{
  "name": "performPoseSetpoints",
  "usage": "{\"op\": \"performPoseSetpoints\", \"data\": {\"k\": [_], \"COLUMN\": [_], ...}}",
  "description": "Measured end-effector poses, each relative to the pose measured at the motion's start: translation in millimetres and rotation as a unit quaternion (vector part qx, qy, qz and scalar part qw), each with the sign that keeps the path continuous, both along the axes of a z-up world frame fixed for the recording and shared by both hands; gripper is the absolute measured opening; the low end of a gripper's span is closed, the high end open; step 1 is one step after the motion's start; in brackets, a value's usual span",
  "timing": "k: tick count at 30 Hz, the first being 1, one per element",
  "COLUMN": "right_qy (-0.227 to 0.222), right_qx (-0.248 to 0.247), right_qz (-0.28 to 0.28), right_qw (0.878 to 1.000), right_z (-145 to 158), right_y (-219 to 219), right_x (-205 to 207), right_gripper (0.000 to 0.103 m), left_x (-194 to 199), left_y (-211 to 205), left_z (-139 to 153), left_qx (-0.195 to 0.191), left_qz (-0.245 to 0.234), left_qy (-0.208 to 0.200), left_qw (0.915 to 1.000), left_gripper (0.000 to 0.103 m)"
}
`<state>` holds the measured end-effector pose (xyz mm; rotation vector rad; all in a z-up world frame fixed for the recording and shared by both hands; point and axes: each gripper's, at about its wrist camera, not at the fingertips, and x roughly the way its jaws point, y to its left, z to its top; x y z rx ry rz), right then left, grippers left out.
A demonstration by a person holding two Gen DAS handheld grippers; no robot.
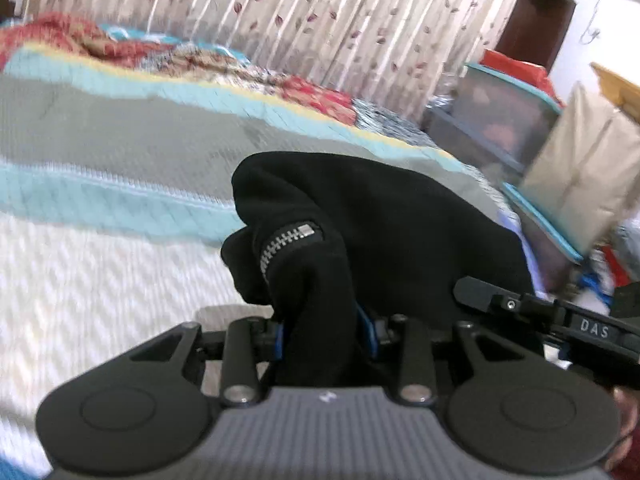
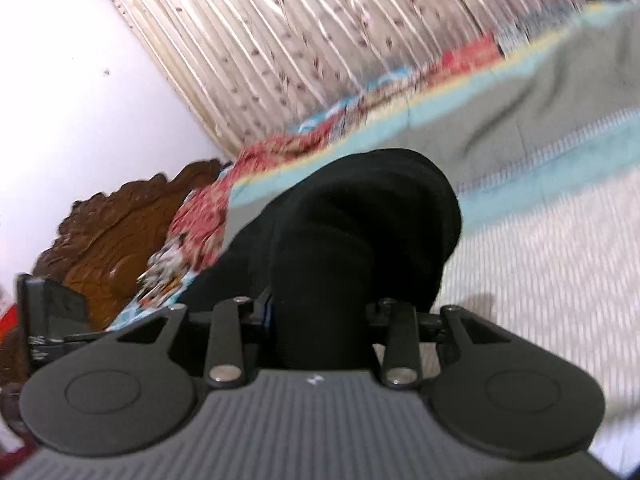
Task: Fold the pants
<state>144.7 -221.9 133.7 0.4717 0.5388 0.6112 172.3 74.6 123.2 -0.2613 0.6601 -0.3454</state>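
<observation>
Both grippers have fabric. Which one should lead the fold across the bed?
Left, tentatively. The left gripper pinches the black pants beside the zipper, a visible landmark. The right gripper grips plain bunched fabric.

Black pants (image 1: 392,216); leaf-print beige curtain (image 1: 280,20)

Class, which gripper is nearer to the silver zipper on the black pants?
Left. The left gripper grips the pants just below the zipper; the right gripper grips another part, no zipper in view.
</observation>
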Motion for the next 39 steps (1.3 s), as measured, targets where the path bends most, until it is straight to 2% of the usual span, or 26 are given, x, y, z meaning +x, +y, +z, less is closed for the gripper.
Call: {"op": "performPoseSetpoints", "data": {"k": [3, 7, 9, 10, 11, 12, 15, 16, 19, 25, 29, 33, 36, 39], "right_qy": [0.005, 0.058, 0.098, 0.118, 0.127, 0.129, 0.128, 0.125, 0.121, 0.105, 0.109, 0.109, 0.101, 0.094], "right_qx": [-0.002, -0.011, -0.026, -0.031, -0.027, -0.017, -0.024, -0.032, -0.043, -0.069, -0.093, -0.114, -0.132, -0.141], "right_qz": [-0.017, -0.045, -0.059, -0.064, -0.068, -0.069, -0.079, -0.081, -0.109, -0.151, -0.153, -0.143, -0.143, -0.15], "right_qw": [1.0, 0.997, 0.993, 0.99, 0.989, 0.989, 0.988, 0.988, 0.986, 0.981, 0.978, 0.977, 0.976, 0.974], "right_z": [-17, -63, -88, -99, -109, -111, -104, -99, -87, -75, -70, -64, -58, -54], "right_y": [5, 2, 5, 6, 5, 5, 3, 2, -3, -13, -12, -2, 7, 13], "right_x": [34, 71, 88, 94, 96, 95, 84, 78, 63, 5, -41, -80, -106, -128], "right_gripper": [0.038, 0.038, 0.038, 0.038, 0.041, 0.042, 0.049, 0.054, 0.058, 0.059, 0.059, 0.06, 0.062, 0.071], "left_x": [47, 95, 109, 115, 114, 109, 98, 93, 79, 8, -43, -86, -112, -136], "left_y": [-9, -11, -13, -19, -23, -29, -42, -43, -43, -41, -49, -51, -51, -53], "left_z": [-17, -68, -102, -118, -126, -129, -125, -120, -98, -71, -71, -74, -71, -63], "left_qx": [0.018, 0.037, 0.06, 0.077, 0.088, 0.101, 0.132, 0.138, 0.146, 0.172, 0.193, 0.198, 0.191, 0.192], "left_qz": [0.011, 0.025, 0.042, 0.054, 0.067, 0.078, 0.086, 0.086, 0.098, 0.11, 0.112, 0.115, 0.118, 0.116], "left_qy": [0.008, 0.053, 0.086, 0.096, 0.087, 0.066, 0.049, 0.051, 0.058, 0.064, 0.093, 0.114, 0.128, 0.119], "left_qw": [0.9997, 0.9976, 0.9936, 0.9909, 0.9901, 0.9896, 0.9863, 0.9853, 0.9828, 0.9768, 0.9703, 0.9667, 0.966, 0.9672], "left_gripper": [0.032, 0.033, 0.034, 0.042, 0.047, 0.047, 0.047, 0.048, 0.053, 0.073, 0.074, 0.075, 0.083, 0.095]}}
